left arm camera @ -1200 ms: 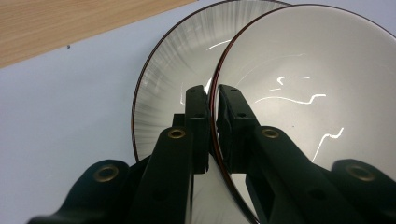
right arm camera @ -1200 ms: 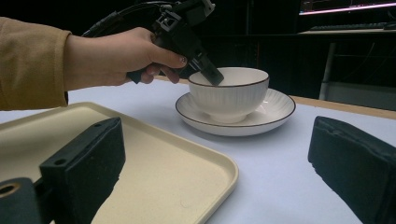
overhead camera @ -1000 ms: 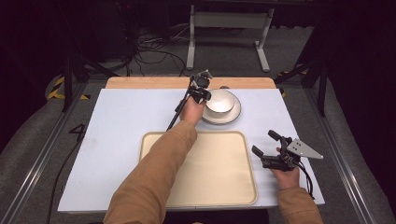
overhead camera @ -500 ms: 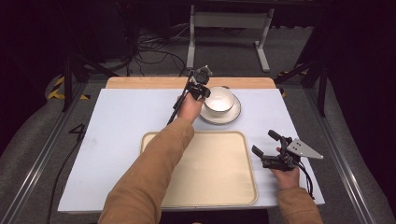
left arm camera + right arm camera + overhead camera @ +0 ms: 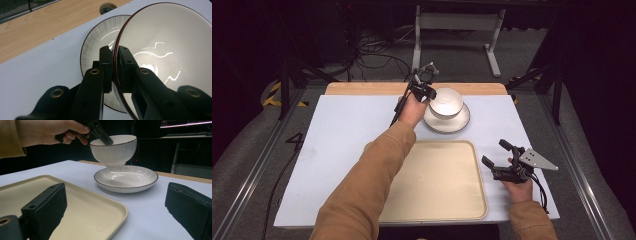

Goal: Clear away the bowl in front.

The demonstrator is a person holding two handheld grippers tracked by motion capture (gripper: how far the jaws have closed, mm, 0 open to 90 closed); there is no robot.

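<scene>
Gripping the white bowl (image 5: pixel 113 148) by its rim, the left gripper (image 5: pixel 114 56) has its jaws closed on the wall, one pad inside and one outside. The right gripper view shows the bowl's foot clear of the plate (image 5: pixel 126 178), a gap that the high view hides. Both sit near the far edge of the desk (image 5: pixel 337 135). The right gripper (image 5: pixel 497 157) hangs wide open and empty by the tray (image 5: pixel 437 205), near the desk's right edge.

- The surface (image 5: pixel 337 145) is evenly and brightly lit from above; the room beyond it is dark.
- White glare streaks the bowl (image 5: pixel 165 47) right of the left tool (image 5: pixel 114 53).
- The right tool (image 5: pixel 117 202) jaws loom close and soft-edged.
- Shadows are faint.
</scene>
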